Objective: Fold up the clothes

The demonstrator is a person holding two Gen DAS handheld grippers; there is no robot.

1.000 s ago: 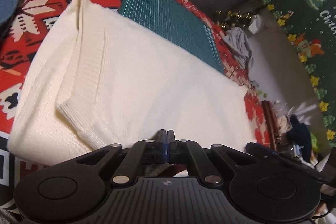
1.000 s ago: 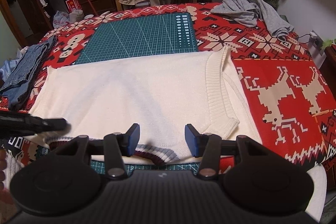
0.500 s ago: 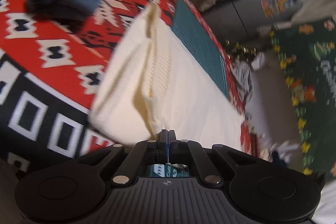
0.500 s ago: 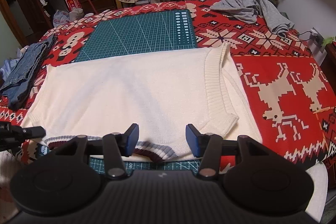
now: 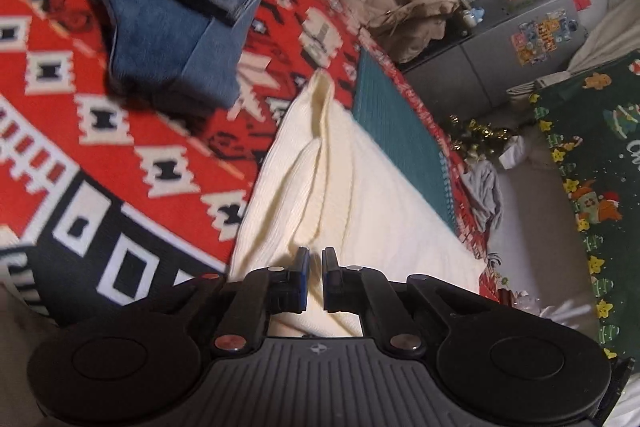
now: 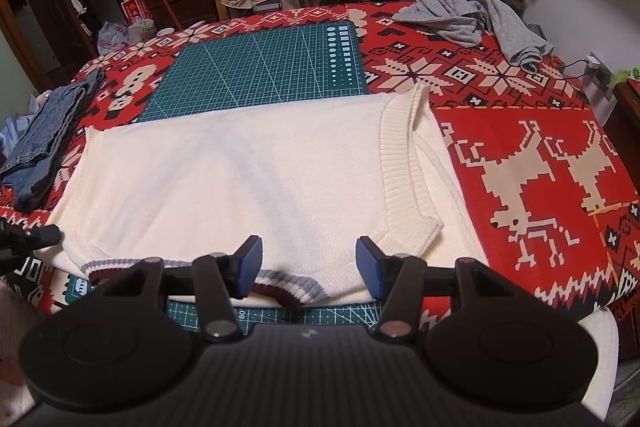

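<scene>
Item: cream knit sweater (image 6: 256, 183), lying flat on the patterned red surface (image 6: 532, 131), its far edge over the green cutting mat (image 6: 260, 67); one ribbed band folded across the body ahead and to the right of the right gripper (image 6: 308, 263), striped hem just under that gripper's fingers. State of fingers: right gripper spread wide, holding nothing, poised over the striped hem; left gripper (image 5: 315, 277) narrowed to a slim gap at the sweater's end, cream knit showing between and under the fingers, though whether any cloth is truly pinched cannot be told. Stage: the lie fits a half-made fold as well as one just laid down. Risks: the knit ahead of the left fingers is rucked into long ridges, and a pull from there would likely drag the whole body sideways and spoil the flat lie; so narrow a gap may catch one layer only, letting the lower one trail; the soft knit may stretch or sag if lifted from a single end; the folded jeans (image 5: 168, 7) beyond and to the left of the left fingers, and the near edge below the right fingers, leave little room for slippage.
</scene>
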